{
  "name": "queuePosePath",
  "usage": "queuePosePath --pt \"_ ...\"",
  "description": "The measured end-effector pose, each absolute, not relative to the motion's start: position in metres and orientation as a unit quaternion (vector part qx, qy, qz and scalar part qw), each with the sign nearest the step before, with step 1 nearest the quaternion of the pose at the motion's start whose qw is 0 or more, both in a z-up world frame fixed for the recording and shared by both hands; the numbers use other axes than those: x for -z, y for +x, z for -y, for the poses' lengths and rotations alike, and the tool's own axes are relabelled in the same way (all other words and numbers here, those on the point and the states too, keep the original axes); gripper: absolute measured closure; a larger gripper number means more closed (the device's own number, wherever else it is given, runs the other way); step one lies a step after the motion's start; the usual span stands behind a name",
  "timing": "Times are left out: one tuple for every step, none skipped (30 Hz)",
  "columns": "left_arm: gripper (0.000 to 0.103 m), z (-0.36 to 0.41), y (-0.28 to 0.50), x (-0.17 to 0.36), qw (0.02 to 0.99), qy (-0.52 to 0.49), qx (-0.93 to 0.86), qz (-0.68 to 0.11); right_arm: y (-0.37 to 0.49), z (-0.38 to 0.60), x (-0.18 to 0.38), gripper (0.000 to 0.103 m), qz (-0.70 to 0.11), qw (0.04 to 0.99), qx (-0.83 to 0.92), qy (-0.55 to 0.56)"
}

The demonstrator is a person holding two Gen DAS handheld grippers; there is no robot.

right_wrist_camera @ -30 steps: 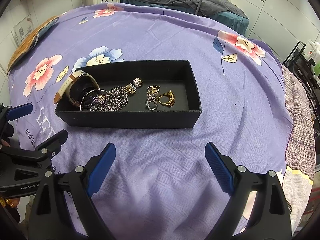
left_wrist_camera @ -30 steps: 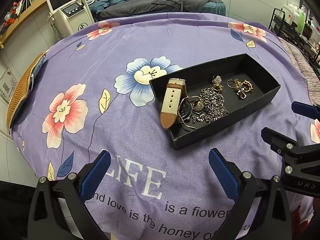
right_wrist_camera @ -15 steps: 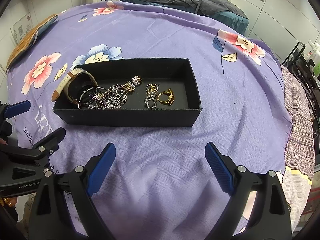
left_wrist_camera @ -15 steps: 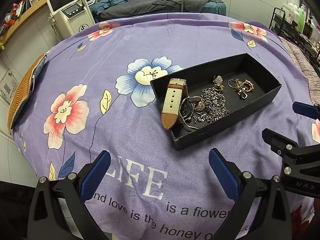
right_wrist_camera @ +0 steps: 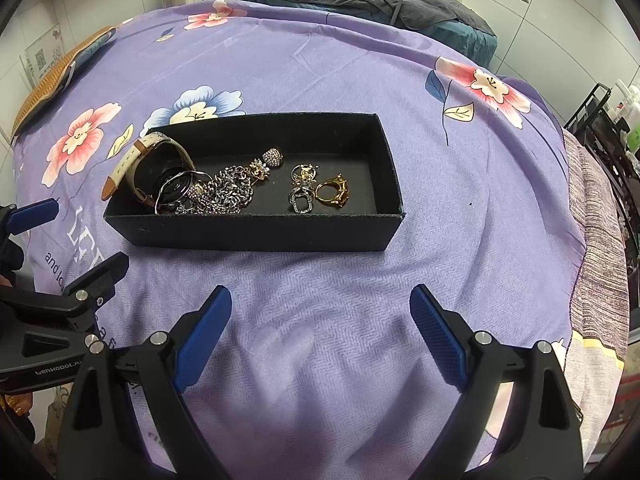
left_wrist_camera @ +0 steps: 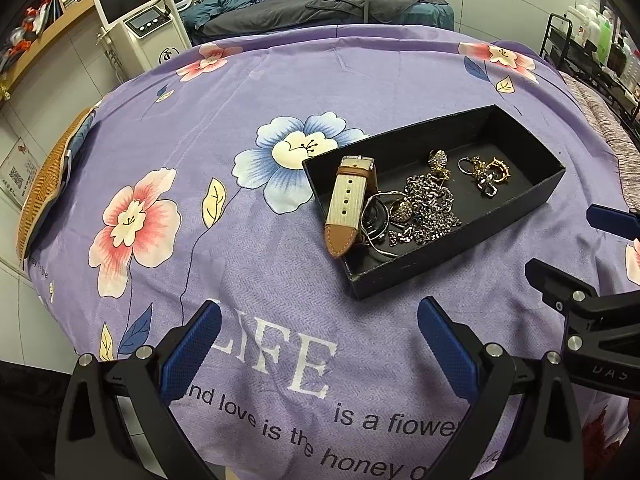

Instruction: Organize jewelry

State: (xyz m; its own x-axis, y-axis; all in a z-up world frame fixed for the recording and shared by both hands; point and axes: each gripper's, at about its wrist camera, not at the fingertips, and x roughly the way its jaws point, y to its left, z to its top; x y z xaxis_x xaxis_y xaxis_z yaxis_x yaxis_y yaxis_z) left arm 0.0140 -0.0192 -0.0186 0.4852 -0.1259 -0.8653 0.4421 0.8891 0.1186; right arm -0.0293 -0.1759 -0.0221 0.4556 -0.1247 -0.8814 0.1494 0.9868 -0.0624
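since a second before, little had shifted; my left tongs (left_wrist_camera: pixel 318 336) and right tongs (right_wrist_camera: pixel 320 320) hung wide, empty. black rectangular box (right_wrist_camera: pixel 256 232) held a leather-strapped watch (right_wrist_camera: pixel 132 160), chain links (right_wrist_camera: pixel 230 192), gold ring (right_wrist_camera: pixel 332 194).

Matt black box (right_wrist_camera: pixel 256 232); shiny metal chain (right_wrist_camera: pixel 230 192) — woven cloth bedspread (right_wrist_camera: pixel 320 312).

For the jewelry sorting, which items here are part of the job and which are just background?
Part of the job:
black box
watch with tan strap
silver chain
gold ring
left gripper, open
right gripper, open

Just lying about:
purple floral bedspread
white machine with screen
shelf rack of bottles
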Motion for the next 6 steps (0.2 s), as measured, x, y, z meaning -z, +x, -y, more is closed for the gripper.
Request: queuePosePath --pt "0.006 0.0192 0.0139 0.0186 0.846 0.165 0.168 -0.478 -0.0296 0.1760 0.0223 0.013 -0.516 0.853 0.080 0.012" --pt "0.006 0.0191 0.0139 0.0185 0.846 0.165 0.168 -0.478 -0.0293 0.1758 0.0221 0.013 -0.516 0.853 0.081 0.012" --pt "0.006 0.0190 0.0139 0.0185 0.846 0.165 0.168 -0.479 -0.0293 0.1758 0.0221 0.013 -0.515 0.853 0.081 0.012" --pt "0.006 0.0190 0.0139 0.0185 0.846 0.165 0.168 -0.479 -0.0293 0.1758 0.0221 0.013 -0.515 0.853 0.080 0.012" --pt "0.006 0.0191 0.0140 0.0184 0.846 0.164 0.168 -0.479 -0.0293 0.1757 0.0221 0.013 -0.515 0.853 0.080 0.012" --pt "0.006 0.0191 0.0139 0.0184 0.846 0.164 0.168 -0.479 -0.0293 0.1757 0.0221 0.013 -0.516 0.853 0.080 0.012"
